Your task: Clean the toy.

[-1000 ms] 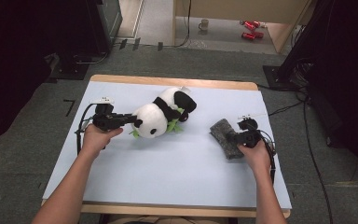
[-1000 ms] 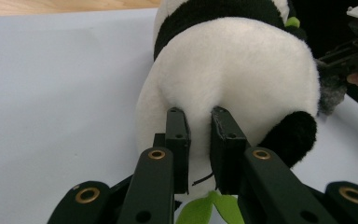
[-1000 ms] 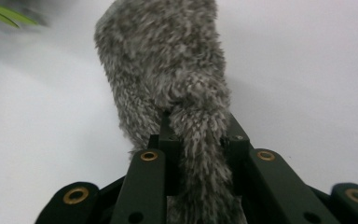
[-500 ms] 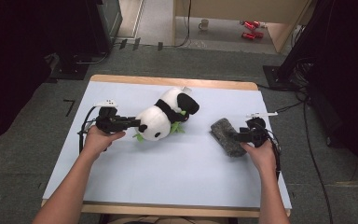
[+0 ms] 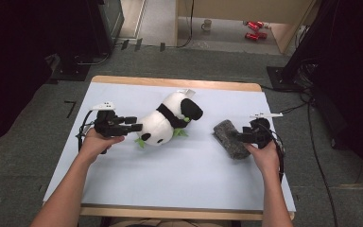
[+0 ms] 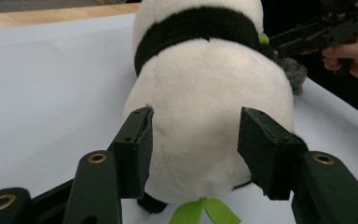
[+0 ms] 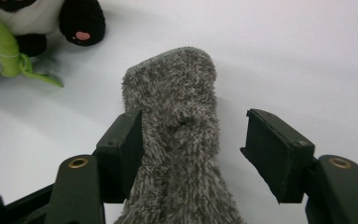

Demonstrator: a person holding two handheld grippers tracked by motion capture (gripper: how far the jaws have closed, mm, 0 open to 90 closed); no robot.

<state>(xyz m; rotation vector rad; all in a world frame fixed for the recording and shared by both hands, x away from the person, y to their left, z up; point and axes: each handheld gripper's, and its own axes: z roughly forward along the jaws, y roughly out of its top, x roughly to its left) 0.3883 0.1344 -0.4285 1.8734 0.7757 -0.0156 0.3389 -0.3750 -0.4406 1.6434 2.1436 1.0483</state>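
High view: the surface (image 5: 123, 189), a light blue sheet over a wooden top, carries two soft items and both grippers. Largest item is the plush panda (image 5: 168, 120), lying on its side near the middle of the surface, somewhat toward the far edge and left of centre, its white head nearest the left gripper and its black limbs pointing toward the far right corner. Green leaf trim shows beneath it. Next in size is the grey fuzzy sock (image 5: 230, 138), lying flat right of centre, well apart from the panda, angled from the far left toward the near right.

Left gripper (image 5: 134, 127) sits just beside the panda's head, held level. Left gripper view shows its jaws having just been opening; they stand apart on either side of the white plush (image 6: 205, 116), with the pads not pressing into it.

Right gripper (image 5: 238, 138) rests at the near right end of the sock. Right gripper view shows the sock (image 7: 177, 140) running up between the jaws, against the left one, with a clear gap to the right one. These jaws have just been closing slightly yet remain apart, gripping nothing.
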